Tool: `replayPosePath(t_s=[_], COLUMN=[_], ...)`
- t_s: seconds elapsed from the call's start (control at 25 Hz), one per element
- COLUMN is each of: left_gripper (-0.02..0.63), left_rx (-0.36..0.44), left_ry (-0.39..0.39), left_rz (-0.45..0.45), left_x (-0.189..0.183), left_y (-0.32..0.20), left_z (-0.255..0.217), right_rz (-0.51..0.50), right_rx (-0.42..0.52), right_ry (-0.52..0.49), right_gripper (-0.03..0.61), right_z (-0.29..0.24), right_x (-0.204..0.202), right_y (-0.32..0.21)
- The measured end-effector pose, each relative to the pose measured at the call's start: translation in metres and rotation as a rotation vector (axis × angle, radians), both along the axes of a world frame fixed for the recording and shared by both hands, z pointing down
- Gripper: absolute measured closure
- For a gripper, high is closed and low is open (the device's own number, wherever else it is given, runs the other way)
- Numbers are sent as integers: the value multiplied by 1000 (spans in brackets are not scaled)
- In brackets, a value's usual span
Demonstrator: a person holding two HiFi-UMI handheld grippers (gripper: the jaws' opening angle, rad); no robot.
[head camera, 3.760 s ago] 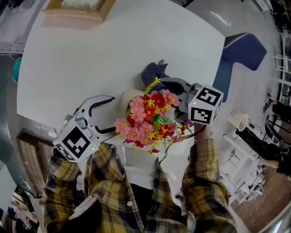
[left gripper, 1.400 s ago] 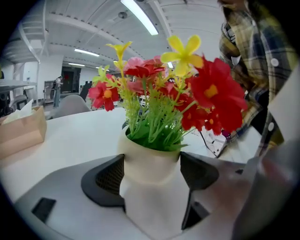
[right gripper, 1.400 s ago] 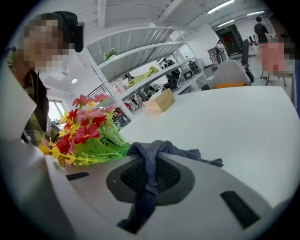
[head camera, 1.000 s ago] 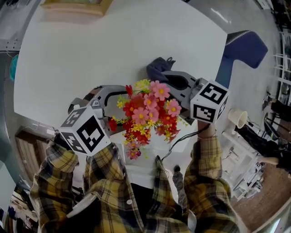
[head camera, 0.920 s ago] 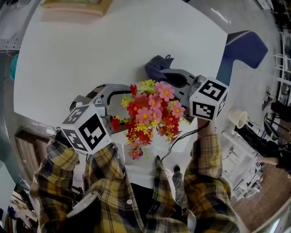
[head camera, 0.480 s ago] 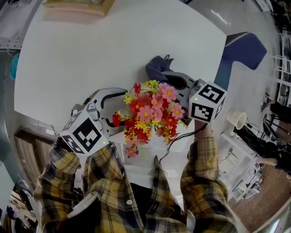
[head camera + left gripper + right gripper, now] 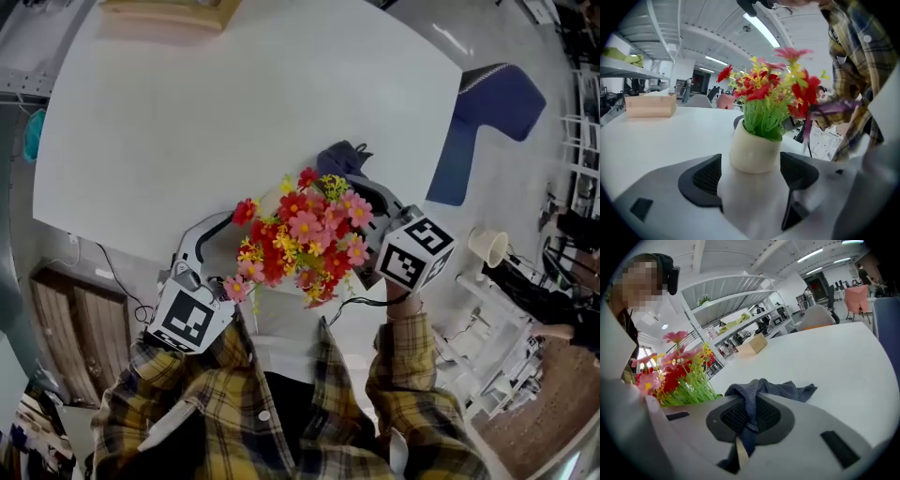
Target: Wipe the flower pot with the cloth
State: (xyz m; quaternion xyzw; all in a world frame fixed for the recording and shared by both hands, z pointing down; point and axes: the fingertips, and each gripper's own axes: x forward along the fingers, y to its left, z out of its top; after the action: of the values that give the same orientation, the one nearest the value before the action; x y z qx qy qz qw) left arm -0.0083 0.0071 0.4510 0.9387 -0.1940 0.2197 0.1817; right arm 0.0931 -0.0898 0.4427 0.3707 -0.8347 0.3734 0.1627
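The flower pot [image 7: 754, 149] is at the near edge of the white bench [image 7: 234, 94], clamped between the left gripper [image 7: 752, 172] jaws. Its red, pink and yellow flowers [image 7: 302, 232] spread over both tools. Just behind it is the right gripper [image 7: 750, 417], jaws clenched on the dark blue cloth [image 7: 761, 392]. Beyond lies open bench, right up to a wooden box [image 7: 169, 14] at the far edge. A blue chair [image 7: 487, 108] stands off to the right, and the only print is the black-and-white square markers on the cubes.

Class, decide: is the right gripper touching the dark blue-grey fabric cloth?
Touching. The right gripper view shows the right gripper with its jaws shut on the dark blue-grey cloth, a fold pinched between the pads.
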Motion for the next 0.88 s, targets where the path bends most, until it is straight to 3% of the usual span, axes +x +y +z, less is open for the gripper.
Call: replayPosePath(t_s=[0.24, 0.52, 0.72, 0.88], left_gripper=[235, 235, 235, 235], left_rx=[-1, -9, -9, 0], left_ry=[-2, 6, 7, 10], left_rz=[-93, -155, -143, -92], left_x=[7, -7, -8, -4], left_y=[26, 30, 31, 28], left_z=[-8, -4, -5, -6], right_rz=[141, 209, 222, 174], right_rx=[-28, -70, -82, -74], right_ry=[-21, -54, -66, -44], right_gripper=[566, 566, 566, 566], right_z=[-7, -2, 0, -2], right_x=[15, 0, -5, -9], right_y=[46, 77, 88, 85])
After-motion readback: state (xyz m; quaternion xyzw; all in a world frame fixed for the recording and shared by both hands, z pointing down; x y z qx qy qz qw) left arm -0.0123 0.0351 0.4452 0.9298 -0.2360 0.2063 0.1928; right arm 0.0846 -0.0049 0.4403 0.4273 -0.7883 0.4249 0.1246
